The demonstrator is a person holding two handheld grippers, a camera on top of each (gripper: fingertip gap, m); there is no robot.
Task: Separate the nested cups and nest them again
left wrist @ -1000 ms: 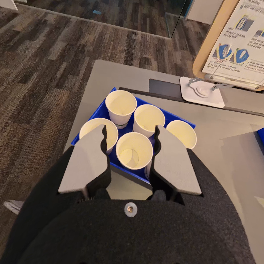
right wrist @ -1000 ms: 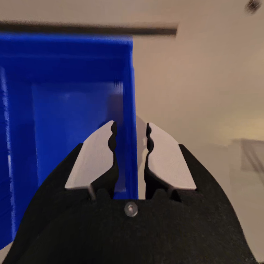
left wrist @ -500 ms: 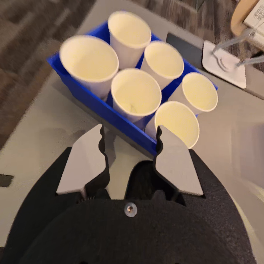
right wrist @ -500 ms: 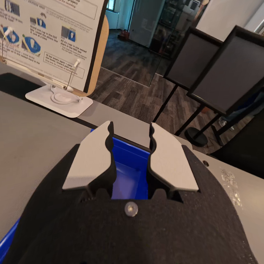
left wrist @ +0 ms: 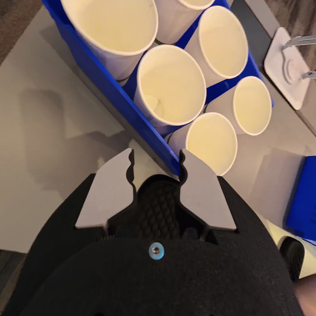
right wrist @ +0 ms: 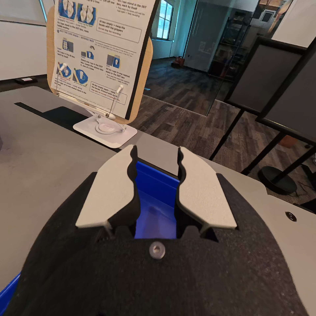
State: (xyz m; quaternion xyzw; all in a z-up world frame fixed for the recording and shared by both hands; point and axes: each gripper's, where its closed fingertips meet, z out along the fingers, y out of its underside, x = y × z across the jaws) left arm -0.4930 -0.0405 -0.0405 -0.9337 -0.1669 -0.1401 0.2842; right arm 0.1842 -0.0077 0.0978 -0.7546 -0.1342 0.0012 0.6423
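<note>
Inside the blue box [left wrist: 109,80] six paper cups [left wrist: 171,85] are standing singly, so separating looks finished and nesting is waiting. Left gripper [left wrist: 156,161] is tilting low at the box's near wall, jaws apart, holding nothing. Right gripper [right wrist: 156,161] is hanging likewise (parted, empty) over a second blue box [right wrist: 157,191].

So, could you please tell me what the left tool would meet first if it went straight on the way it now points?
Most likely the near wall of the blue bin, which crosses just ahead of the open left tool; the nearest paper cup stands right behind it. Depth is uncertain.
</note>
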